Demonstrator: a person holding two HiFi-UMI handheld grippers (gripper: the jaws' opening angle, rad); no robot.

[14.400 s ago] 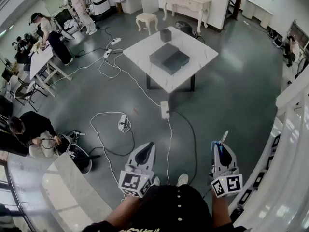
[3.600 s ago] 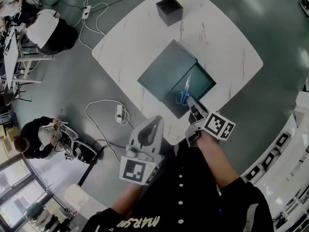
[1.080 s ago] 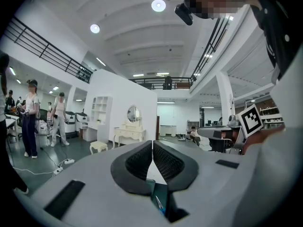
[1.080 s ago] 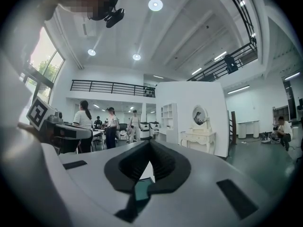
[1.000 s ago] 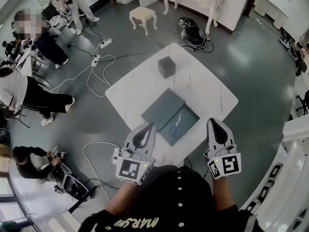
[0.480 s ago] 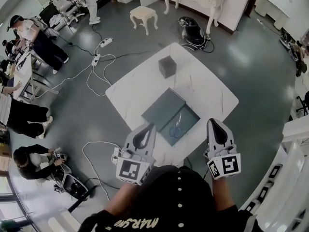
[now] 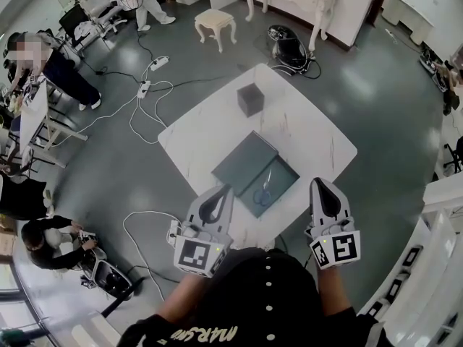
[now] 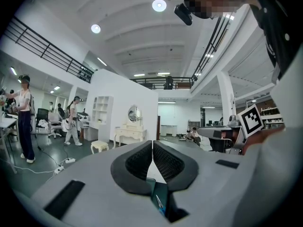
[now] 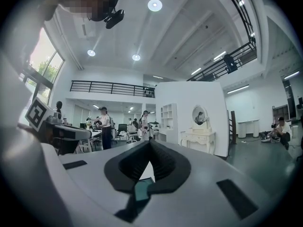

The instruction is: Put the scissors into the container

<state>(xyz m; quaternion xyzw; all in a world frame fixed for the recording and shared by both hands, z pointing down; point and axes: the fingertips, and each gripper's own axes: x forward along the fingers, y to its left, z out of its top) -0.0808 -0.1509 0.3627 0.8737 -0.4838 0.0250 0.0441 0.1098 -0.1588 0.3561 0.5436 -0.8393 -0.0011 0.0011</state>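
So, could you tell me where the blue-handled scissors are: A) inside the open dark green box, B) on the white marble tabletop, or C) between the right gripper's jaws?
A: the blue-handled scissors lie inside the open dark green box, apart from the shut right gripper.

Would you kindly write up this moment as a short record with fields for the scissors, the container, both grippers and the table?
scissors: lying inside the container, blue handles toward the person
container: dark, open, on the table
table: white, marbled top
small dark box: far side of the table, apart from the container
left gripper: jaws together, nothing held
right gripper: jaws together, nothing held
task status: scissors are in the container
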